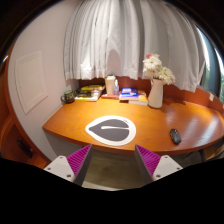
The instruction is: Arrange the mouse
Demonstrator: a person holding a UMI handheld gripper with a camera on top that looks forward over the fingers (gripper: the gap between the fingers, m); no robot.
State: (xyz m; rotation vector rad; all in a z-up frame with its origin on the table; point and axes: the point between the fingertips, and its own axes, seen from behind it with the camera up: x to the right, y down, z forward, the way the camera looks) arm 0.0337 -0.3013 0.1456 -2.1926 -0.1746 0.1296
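Note:
A small dark mouse lies on the orange wooden table, to the right of a white round mat with a dark oval middle. My gripper is held back from the table's front edge, well short of both. Its fingers stand wide apart with nothing between them; the purple pads face each other over bare floor. The mouse is ahead and to the right of the right finger.
A white vase with pale flowers stands at the back right of the table. Books and small items, a white jug and a blue box line the far edge below white curtains. A wall is at left.

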